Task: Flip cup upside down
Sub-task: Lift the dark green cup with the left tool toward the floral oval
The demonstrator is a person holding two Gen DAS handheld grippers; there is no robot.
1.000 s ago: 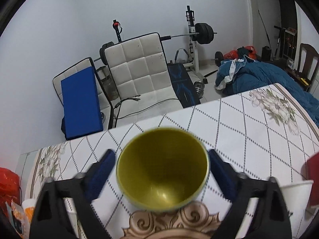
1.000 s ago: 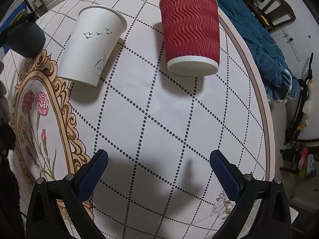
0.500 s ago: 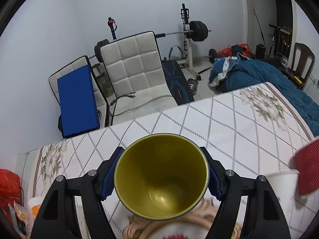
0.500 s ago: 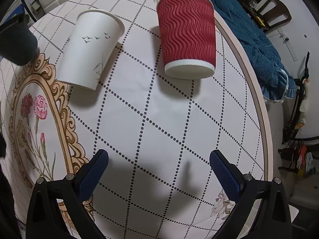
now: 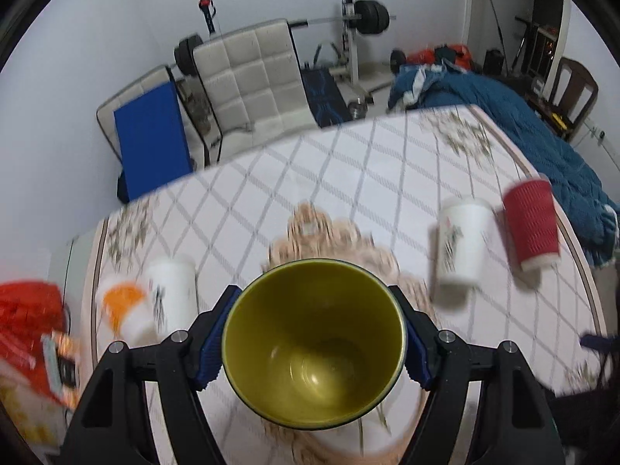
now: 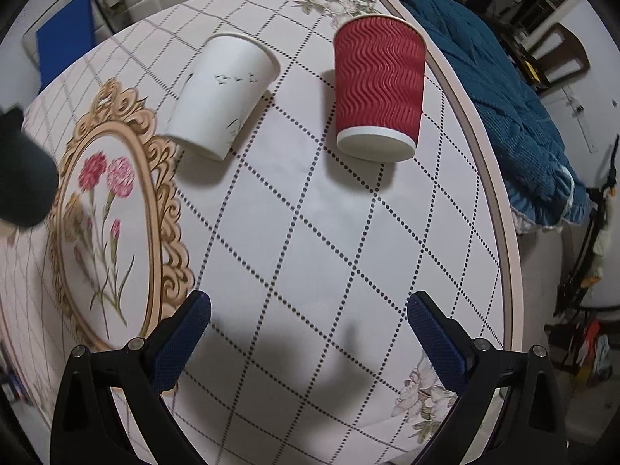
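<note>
My left gripper point(image 5: 314, 333) is shut on a dark cup with a yellow-green inside point(image 5: 314, 352). Its mouth faces the camera and it is held above the table. The same cup shows as a dark shape at the left edge of the right wrist view point(image 6: 23, 178). My right gripper point(image 6: 308, 333) is open and empty, hovering over the tablecloth. A white paper cup point(image 6: 221, 97) and a red ribbed cup point(image 6: 379, 89) stand upside down ahead of it.
The table point(image 6: 387, 255) has a diamond-pattern cloth with a floral frame. Its right edge point(image 6: 500, 209) borders a blue quilt point(image 6: 515, 89). Another white cup point(image 5: 172, 290) and an orange-topped cup point(image 5: 124, 306) stand at the left. Chairs point(image 5: 252, 85) and gym gear stand beyond.
My left gripper closed on the cup and lifted it, and its view tilted down over the table. My right gripper stayed open and drifted slightly.
</note>
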